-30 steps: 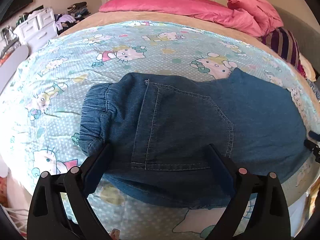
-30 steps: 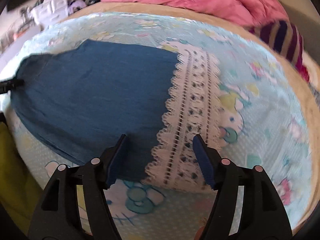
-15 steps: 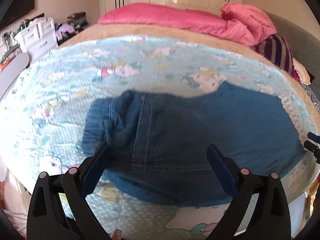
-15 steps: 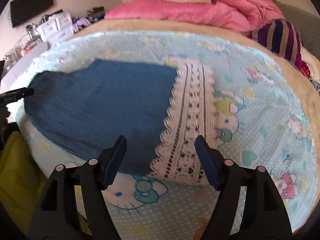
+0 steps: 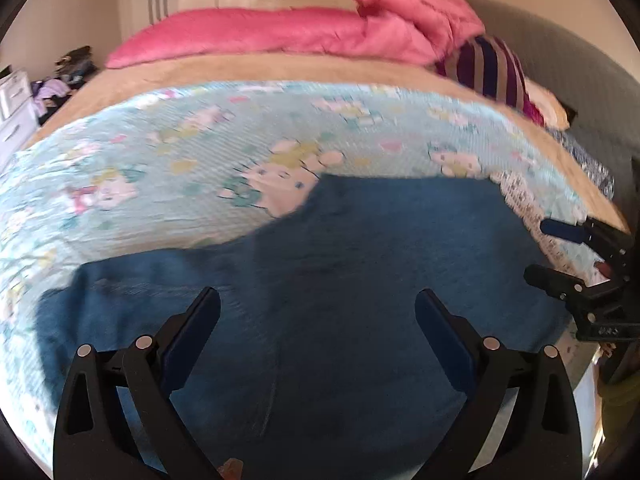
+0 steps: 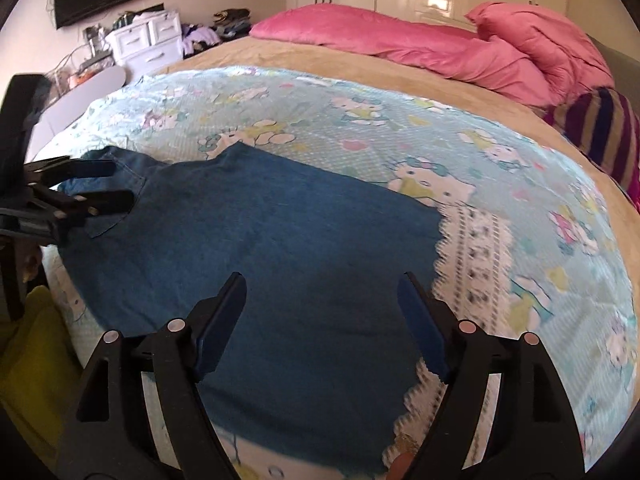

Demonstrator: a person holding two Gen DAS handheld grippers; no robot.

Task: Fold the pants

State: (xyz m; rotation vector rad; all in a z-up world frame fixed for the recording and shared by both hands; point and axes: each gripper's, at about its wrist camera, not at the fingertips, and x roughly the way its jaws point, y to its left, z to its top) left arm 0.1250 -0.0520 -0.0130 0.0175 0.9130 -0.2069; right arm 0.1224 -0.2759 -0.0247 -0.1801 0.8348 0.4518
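Blue denim pants point(image 5: 360, 260) point(image 6: 280, 232) lie flat on a cartoon-cat bedsheet point(image 5: 160, 168), waistband to the left, white lace hem point(image 6: 476, 248) to the right. My left gripper point(image 5: 318, 304) hovers open over the middle of the denim with nothing between its fingers. It also shows at the left edge of the right wrist view, where the left gripper point(image 6: 124, 182) stands open over the pocket end. My right gripper point(image 6: 322, 288) hangs above the leg just left of the lace. Its jaws are opening and hold nothing. The right gripper point(image 5: 534, 248) also appears near the hem.
A pink duvet point(image 6: 400, 40) and a striped cushion point(image 6: 604, 128) lie at the far side of the bed. White drawers point(image 6: 144, 40) and clutter stand beyond the left side. Something yellow point(image 6: 32, 360) sits low at the near left edge.
The left gripper slid right from the pocket toward the leg. The right gripper moved left off the lace hem, drew back a little, and its jaws widened.
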